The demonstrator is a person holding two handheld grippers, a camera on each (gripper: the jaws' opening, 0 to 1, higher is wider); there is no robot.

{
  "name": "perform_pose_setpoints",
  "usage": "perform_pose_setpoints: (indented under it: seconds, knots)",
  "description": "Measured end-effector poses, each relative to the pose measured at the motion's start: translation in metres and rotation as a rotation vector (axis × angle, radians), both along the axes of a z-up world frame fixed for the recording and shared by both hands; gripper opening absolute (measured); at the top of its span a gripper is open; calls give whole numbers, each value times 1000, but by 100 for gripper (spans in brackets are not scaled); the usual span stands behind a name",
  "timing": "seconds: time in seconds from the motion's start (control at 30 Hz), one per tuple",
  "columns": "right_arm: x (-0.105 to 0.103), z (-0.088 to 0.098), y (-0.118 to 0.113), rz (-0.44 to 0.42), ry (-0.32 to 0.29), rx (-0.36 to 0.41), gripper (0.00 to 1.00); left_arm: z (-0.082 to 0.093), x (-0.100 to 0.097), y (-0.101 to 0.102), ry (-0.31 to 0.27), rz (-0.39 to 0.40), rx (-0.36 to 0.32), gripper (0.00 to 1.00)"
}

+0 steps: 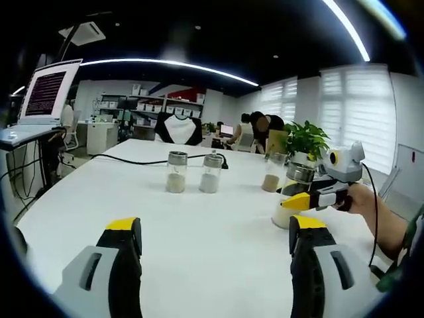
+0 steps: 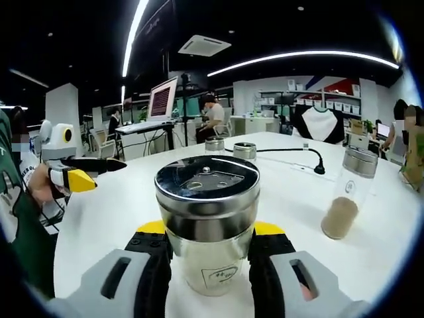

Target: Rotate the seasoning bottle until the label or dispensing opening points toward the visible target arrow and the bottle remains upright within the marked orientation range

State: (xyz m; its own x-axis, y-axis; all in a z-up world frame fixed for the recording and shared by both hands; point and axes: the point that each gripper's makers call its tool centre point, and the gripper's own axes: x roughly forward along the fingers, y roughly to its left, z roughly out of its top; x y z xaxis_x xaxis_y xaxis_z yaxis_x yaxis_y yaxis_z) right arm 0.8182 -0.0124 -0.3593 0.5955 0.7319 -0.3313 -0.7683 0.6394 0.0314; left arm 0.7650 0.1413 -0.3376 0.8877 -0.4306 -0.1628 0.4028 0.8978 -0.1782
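Risk I see is tipping: my right gripper [image 2: 209, 265] has its jaws clamped on the seasoning bottle [image 2: 207, 222], upright on the white table [image 2: 119, 205]; an uneven twist could tilt it. My left gripper [image 1: 215, 262] hangs apart, holding nothing.

- seasoning bottle [image 2: 207, 225]: clear glass body, brushed metal collar, dark flat lid with dispensing holes facing up
- upright on the white table [image 2: 112, 218], lower centre of the right gripper view
- small label low on the glass, facing the camera
- pale contents, low fill
- in the left gripper view it sits at right-centre [image 1: 296, 192], partly hidden
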Motion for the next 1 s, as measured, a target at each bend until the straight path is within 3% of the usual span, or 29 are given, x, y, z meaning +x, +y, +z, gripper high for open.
perform_pose_setpoints:
  seconds: [1.0]
  knots:
    - [7, -1, -2, -202, 5, -1, 43, 0, 0, -3, 7, -25, -8, 97]
